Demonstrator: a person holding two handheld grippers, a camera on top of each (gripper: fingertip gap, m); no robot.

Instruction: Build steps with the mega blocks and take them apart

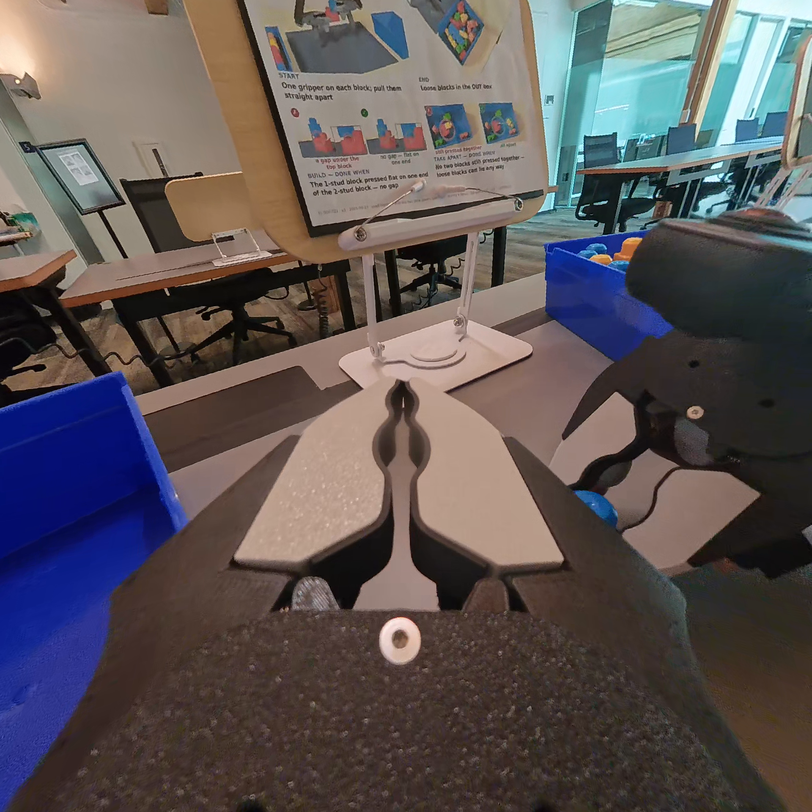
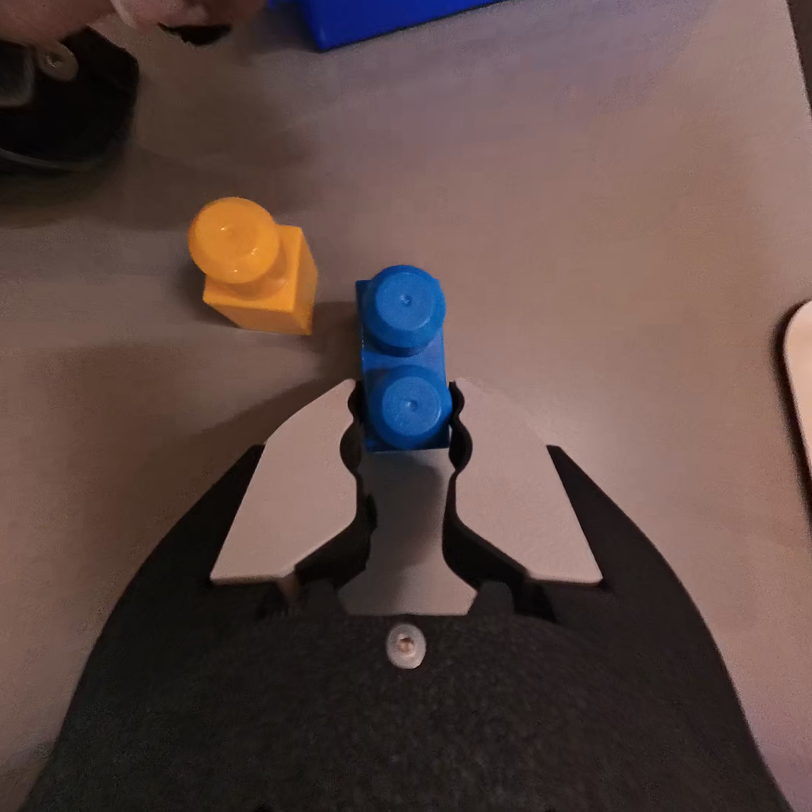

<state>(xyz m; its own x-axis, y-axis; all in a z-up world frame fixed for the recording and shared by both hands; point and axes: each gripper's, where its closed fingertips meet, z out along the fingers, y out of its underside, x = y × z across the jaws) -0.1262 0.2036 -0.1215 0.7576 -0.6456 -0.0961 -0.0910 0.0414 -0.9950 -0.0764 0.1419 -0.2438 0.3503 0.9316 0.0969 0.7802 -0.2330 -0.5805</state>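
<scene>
The grey table [image 2: 571,197] carries two blue bins [image 1: 66,505] [image 1: 589,299] and a white instruction stand [image 1: 439,356]. The left tool [image 1: 402,391] is raised, tips together, holding nothing. The right tool [image 2: 406,413] points downward, fingers clamped on the near stud of a blue two-stud block [image 2: 404,356]. An orange one-stud block [image 2: 259,272] stands just beside it, apart.
</scene>
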